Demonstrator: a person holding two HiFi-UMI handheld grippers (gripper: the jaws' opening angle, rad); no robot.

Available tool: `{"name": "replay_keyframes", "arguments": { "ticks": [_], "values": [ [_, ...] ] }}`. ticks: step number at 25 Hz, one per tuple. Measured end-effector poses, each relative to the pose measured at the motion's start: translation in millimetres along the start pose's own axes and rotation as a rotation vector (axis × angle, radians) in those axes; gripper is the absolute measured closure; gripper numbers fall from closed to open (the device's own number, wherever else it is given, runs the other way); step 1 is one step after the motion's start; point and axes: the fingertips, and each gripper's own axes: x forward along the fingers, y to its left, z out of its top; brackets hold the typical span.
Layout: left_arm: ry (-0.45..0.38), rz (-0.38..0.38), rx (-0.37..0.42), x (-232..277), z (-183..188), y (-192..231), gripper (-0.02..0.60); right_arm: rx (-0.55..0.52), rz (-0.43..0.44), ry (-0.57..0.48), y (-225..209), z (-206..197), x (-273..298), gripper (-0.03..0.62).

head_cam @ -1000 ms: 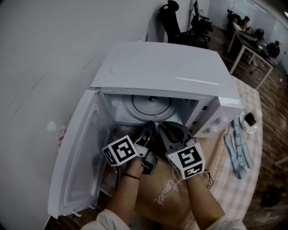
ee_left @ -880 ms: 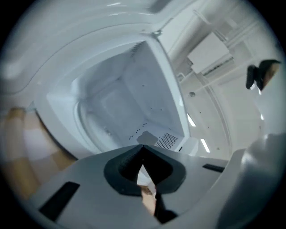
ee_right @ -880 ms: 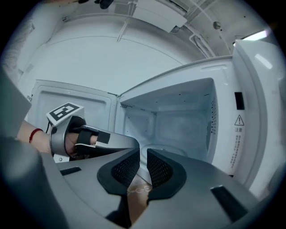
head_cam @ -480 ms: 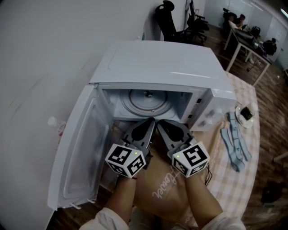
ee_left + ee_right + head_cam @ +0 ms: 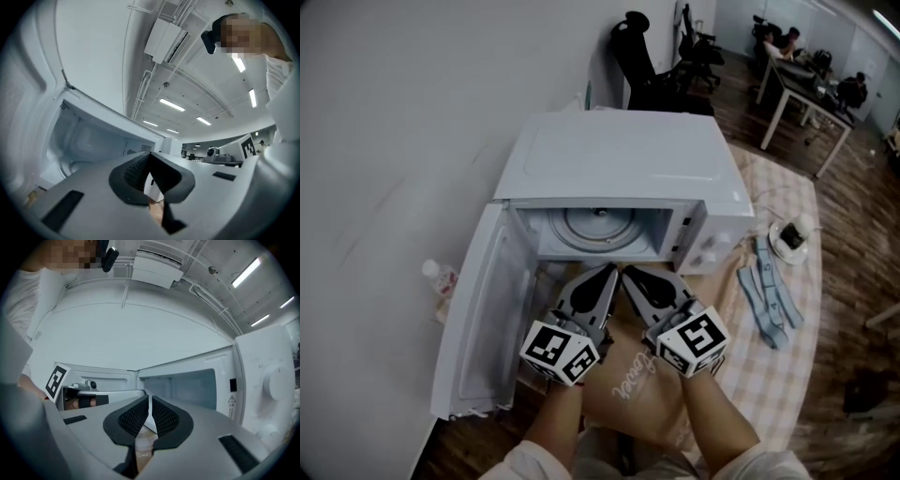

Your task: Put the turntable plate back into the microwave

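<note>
The turntable plate (image 5: 600, 228) lies flat on the floor inside the microwave (image 5: 619, 155). It is round and pale, with rings on it. The door (image 5: 483, 319) hangs wide open on the left side. From here the plate looks like it is already in its place, so the job seems close to done.

The left gripper (image 5: 602, 272) is closed tight with nothing in it. In the left gripper view its 2 dark pads (image 5: 136, 171) meet and only the microwave shows past them. The right gripper (image 5: 630, 272) is closed too, and it is also empty. In the right gripper view the 2 pads (image 5: 164, 418) sit together with just a thin line of light between them. Both grippers hover side by side just in front of the open microwave and touch nothing.

The plate looks like glass. I think it is hard and stiff, quite heavy for a plate, and smooth enough to slip. It can chip or crack if it bumps the wall or drops. The best place to hold it is the front rim, the part nearest the opening. 1 gripper on each side of the rim keeps it level. A firm, slow pinch is safer than a quick one.

On the table (image 5: 787, 375) to the right lies a blue strap (image 5: 773, 300), well away from the plate.
</note>
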Motion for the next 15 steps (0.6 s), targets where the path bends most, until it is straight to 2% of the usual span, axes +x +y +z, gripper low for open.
{"name": "replay_keyframes", "arguments": {
  "ticks": [9, 15],
  "values": [
    [0.05, -0.028, -0.003, -12.8, 53.8, -63.1, 0.581, 0.048, 0.009, 0.017, 24.5, 67.5, -42.7, 0.556],
    [0.08, -0.06, 0.026, -18.2, 95.4, -100.3, 0.581, 0.061, 0.018, 0.017, 42.4, 112.7, -68.4, 0.56]
  ]
}}
